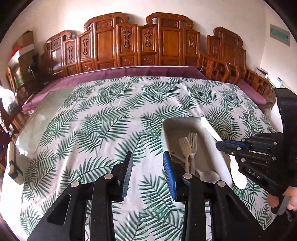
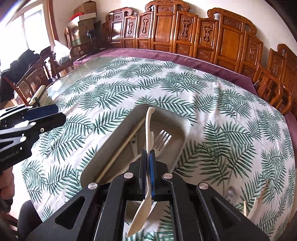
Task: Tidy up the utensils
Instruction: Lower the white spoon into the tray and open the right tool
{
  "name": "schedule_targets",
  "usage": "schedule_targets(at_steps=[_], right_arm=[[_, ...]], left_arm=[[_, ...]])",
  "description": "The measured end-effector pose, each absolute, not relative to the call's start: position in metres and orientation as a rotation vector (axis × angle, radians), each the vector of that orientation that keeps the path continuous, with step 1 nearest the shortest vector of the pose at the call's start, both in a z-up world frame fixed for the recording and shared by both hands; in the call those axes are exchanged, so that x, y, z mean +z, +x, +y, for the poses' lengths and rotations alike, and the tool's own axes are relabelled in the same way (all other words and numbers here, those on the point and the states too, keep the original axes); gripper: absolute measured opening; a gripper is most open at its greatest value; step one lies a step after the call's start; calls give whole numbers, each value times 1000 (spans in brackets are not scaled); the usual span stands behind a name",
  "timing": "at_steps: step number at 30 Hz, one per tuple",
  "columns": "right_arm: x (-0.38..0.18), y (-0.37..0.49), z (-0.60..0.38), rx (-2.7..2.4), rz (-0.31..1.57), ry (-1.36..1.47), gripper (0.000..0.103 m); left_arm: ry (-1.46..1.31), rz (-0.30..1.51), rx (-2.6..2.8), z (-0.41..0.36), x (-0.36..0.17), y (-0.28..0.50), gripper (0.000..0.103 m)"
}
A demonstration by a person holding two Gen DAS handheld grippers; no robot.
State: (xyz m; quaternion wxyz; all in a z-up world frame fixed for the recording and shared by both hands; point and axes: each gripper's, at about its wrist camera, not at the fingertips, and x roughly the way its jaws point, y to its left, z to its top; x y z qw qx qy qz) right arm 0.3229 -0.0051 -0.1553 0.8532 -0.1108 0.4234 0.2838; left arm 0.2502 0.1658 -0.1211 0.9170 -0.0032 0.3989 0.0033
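Observation:
A grey tray [image 1: 168,123] [image 2: 182,122] lies on the leaf-print tablecloth. It holds white plastic forks [image 1: 187,146] [image 2: 163,138] and a wooden chopstick [image 2: 120,148]. My right gripper [image 2: 148,151] [image 1: 219,143] is shut on a white plastic knife [image 2: 149,128] [image 1: 209,128] and holds it over the tray, handle end pointing forward, blade end hanging back under the gripper. My left gripper [image 1: 148,157] [image 2: 59,114] is open and empty, just left of the tray above the cloth.
The leaf-print tablecloth [image 1: 104,118] covers a glass-topped table with a purple edge. Carved wooden chairs [image 1: 130,40] line the far side. More utensils [image 2: 259,200] lie on the cloth at the right wrist view's lower right. Boxes [image 2: 83,16] stand at far left.

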Motion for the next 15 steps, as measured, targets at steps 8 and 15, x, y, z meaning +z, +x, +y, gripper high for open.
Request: schedule_targets(at_steps=[8, 15], right_arm=[[-173, 340, 9, 584, 918, -200, 4], [-178, 346, 5, 576, 931, -182, 24]], left_arm=[[-30, 826, 28, 183, -132, 240, 32], [-42, 847, 7, 182, -140, 235, 32]])
